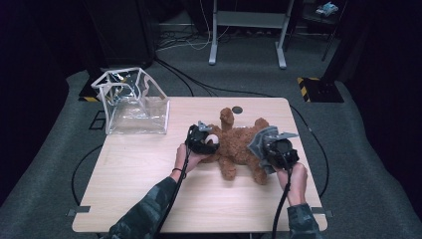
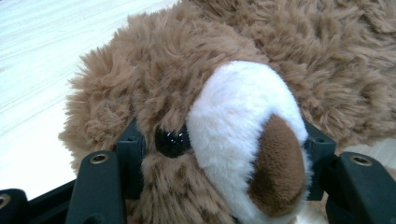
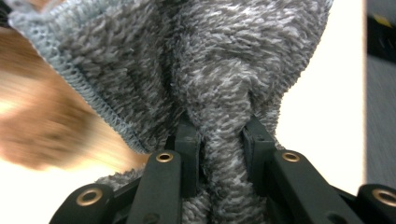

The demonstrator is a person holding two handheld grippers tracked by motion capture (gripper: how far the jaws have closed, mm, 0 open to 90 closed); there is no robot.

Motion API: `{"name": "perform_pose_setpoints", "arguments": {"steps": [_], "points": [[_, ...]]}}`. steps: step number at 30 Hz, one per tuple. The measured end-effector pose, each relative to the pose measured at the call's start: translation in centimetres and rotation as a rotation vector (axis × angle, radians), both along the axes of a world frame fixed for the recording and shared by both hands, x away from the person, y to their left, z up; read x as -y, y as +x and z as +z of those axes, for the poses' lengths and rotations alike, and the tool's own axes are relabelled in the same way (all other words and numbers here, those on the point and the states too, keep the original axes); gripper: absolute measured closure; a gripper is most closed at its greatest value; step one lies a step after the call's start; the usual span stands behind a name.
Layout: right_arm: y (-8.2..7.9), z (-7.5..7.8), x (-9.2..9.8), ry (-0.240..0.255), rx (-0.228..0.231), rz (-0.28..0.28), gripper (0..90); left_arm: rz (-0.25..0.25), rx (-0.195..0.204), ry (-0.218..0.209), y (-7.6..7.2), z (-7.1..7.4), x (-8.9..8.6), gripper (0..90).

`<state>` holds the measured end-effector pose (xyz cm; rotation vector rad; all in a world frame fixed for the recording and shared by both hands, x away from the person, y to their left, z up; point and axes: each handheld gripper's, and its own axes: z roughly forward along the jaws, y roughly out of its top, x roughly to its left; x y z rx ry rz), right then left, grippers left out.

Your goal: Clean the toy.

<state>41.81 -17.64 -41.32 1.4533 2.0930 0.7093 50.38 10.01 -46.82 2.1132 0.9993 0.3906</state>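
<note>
A person sits at a pale wooden table [image 1: 149, 199] with a two-jaw gripper in each hand. A brown plush bear [image 1: 239, 144] lies in the middle of the table, limbs spread.

The left gripper [image 1: 202, 140] is at the bear's head. In the left gripper view its black jaws stand partly spread, one on each side of the face — the white muzzle [image 2: 243, 126], brown nose [image 2: 275, 163] and a shiny black eye [image 2: 170, 142] sit between them. The fingers [image 2: 133, 149] press into the fur on both sides, so the head is pinched.

The right gripper [image 1: 274, 149] is at the bear's other side, near its lower body. It holds a grey cloth [image 1: 261, 139]. In the right gripper view the jaws are drawn close together, and a bunched fold of the fuzzy grey cloth [image 3: 224, 140] is squeezed between the fingers [image 3: 189, 144]. The rest of the cloth fans out above, its stitched hem showing — brown fur is a blur to the left.

A clear plastic bag [image 1: 134, 104] with white edging stands open at the table's far left corner, well apart from the bear.
</note>
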Motion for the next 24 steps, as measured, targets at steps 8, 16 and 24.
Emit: {"name": "perform_pose_setpoints", "arguments": {"steps": [8,16,24], "points": [[1.9,-3.1,-3.8,-0.057,-0.043,0.052,73.2,-0.006,-0.039,0.002,0.7,0.3,0.0,37.1],[0.0,-5.2,-1.2,-0.019,-0.031,0.005,74.1,-0.007,-0.041,-0.005,0.8,0.2,0.2,37.0],[-1.2,-4.0,0.1,-0.066,-0.05,-0.041,73.6,-0.004,-0.047,0.005,1.0,0.3,0.1,37.0]]}}
